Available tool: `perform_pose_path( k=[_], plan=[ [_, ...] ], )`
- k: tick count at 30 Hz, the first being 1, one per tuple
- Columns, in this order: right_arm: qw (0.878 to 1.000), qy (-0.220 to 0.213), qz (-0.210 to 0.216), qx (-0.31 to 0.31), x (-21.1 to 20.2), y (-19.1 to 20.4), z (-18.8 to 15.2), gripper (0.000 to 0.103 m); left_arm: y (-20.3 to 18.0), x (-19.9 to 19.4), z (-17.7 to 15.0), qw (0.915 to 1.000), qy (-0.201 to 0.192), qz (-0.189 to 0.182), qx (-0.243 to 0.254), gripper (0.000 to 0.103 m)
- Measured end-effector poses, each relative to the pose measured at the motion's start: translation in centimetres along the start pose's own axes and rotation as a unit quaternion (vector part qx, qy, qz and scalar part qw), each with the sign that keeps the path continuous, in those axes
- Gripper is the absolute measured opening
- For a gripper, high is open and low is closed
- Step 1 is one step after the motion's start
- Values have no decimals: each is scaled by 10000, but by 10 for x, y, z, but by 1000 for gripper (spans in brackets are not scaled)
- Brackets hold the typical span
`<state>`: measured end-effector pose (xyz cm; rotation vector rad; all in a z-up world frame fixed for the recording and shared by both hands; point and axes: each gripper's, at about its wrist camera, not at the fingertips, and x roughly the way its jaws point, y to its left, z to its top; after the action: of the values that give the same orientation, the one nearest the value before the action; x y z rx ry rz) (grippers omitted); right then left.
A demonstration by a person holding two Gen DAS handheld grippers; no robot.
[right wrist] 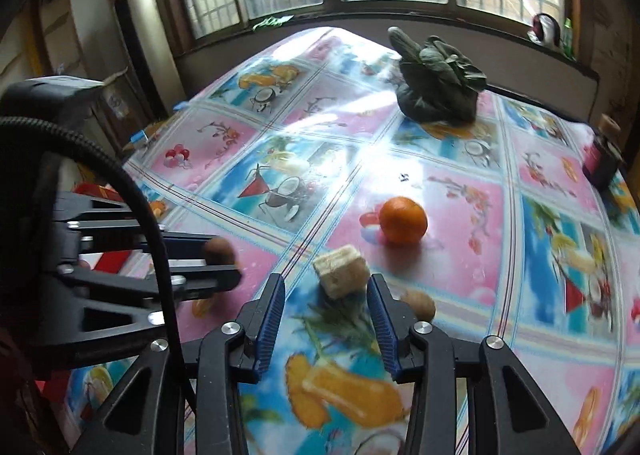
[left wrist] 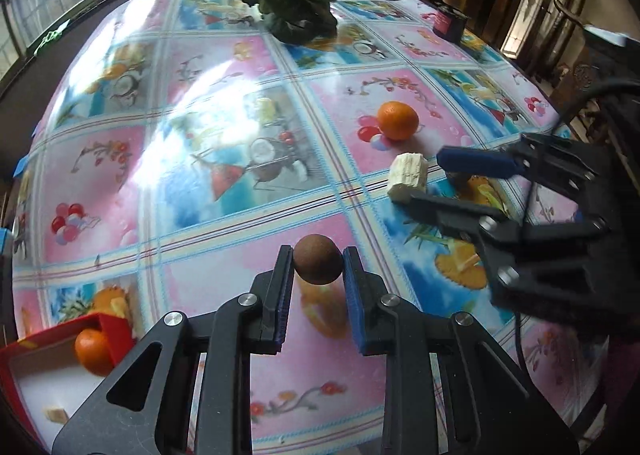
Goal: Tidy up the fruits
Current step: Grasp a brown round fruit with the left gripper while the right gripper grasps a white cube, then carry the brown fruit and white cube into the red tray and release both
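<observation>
Left tongs [left wrist: 318,261] gripping brown round fruit [left wrist: 318,259] lower centre, right tongs [right wrist: 326,287] wide around pale chunk [right wrist: 341,271], orange [right wrist: 402,219] just beyond on table [right wrist: 240,159]

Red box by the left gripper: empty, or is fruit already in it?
Not empty: the red box holds an orange and a small pale piece.

Worktop [left wrist: 224,103]: pink and blue squares with fruit prints. Orange [left wrist: 398,121]: bright orange. Beside it, cut block [left wrist: 408,176]: cream. Round fruit [left wrist: 318,265]: brown. Box [left wrist: 110,329]: red. Leafy vegetable [left wrist: 294,11]: dark green.
</observation>
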<state>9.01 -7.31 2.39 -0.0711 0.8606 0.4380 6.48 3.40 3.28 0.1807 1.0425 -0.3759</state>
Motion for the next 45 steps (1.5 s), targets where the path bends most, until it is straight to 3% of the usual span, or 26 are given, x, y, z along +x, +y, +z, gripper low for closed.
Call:
perform_pose_path(
  k=[4,6,15,25,34,45],
  plan=[
    [9993,180,-89,-301,21,-5,11,46,4,-8,-5,9999,-21,-6,-114,24],
    [9988,321,-124,-359,29,-5,9,31,4,-11,-8,9999,-26,1,-164,24],
    [10000,-8,47,-82,-6,21,-13,31,7,-27,-29,9981,-67,228,-562,24],
    [9982,-360,447,152,-41,84,-31,31,23,-60,-75,9933,-232,630,-939,24],
    [9972,-308,672,-124,-44,139,-35,31,50,-93,-110,9858,-475,1060,-1216,24],
    [9945,-258,852,-555,-38,196,-29,31,94,-121,-148,9757,-641,1261,-1672,24]
  ],
)
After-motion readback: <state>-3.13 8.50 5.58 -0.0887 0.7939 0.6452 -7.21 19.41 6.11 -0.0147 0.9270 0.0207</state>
